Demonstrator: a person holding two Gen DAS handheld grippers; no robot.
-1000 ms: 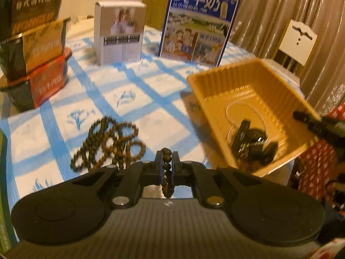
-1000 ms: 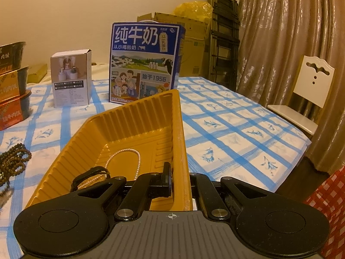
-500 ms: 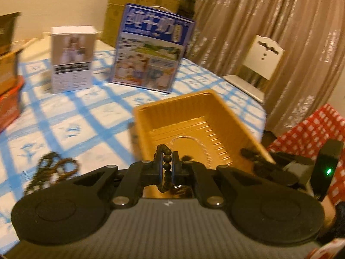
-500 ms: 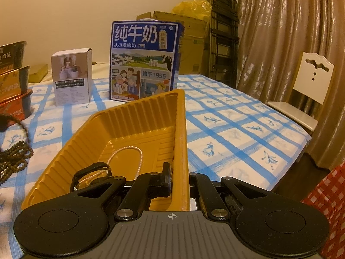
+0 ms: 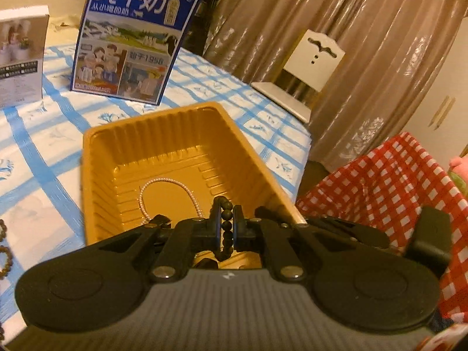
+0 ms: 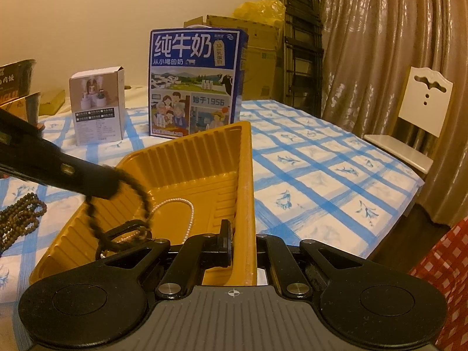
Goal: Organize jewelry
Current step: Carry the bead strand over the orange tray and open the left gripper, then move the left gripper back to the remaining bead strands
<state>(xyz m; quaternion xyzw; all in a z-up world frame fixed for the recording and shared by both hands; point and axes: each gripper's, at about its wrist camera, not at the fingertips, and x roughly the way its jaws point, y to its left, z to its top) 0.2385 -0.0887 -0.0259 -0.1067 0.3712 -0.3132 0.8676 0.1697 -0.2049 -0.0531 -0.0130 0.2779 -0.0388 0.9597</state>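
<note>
Left claw [image 5: 226,224], bead bracelet [image 5: 226,228] now over tray [image 5: 87,175]

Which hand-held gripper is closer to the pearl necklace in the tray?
Left, judging roughly: it hangs over the pearl necklace, holding a dark bead bracelet. The right clamps the yellow tray wall beside it.

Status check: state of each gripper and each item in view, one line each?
Left gripper: shut on dark bead bracelet, over the tray.
Right gripper: shut on the tray wall.
Yellow tray: on the table, holding jewelry.
Pearl necklace: lying in the tray.
Brown bead strands: loose on the tablecloth.
Milk carton: upright, closed.
Small white box: upright, closed.
</note>
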